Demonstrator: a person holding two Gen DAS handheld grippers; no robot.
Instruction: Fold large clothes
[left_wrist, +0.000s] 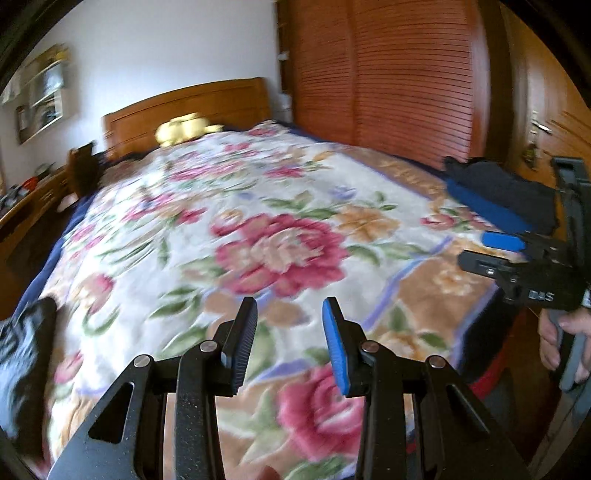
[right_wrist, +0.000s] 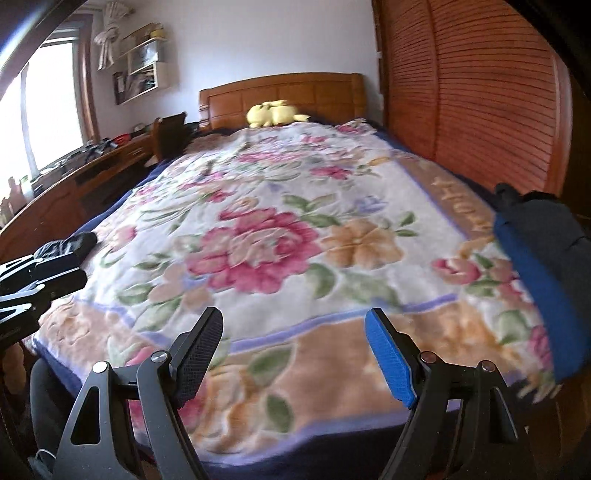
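I'm hovering both over bed (right_wrist: 258, 435) foot. Left hand-held gripper (left_wrist: 290, 345) part spread, right hand-held gripper (right_wrist: 295, 354) spread wide, both pinching nothing. Dark-blue garment (right_wrist: 539, 266) lying right of right one, nearer it, long axis running away. Second dark garment (left_wrist: 26, 362) lying left of left one.
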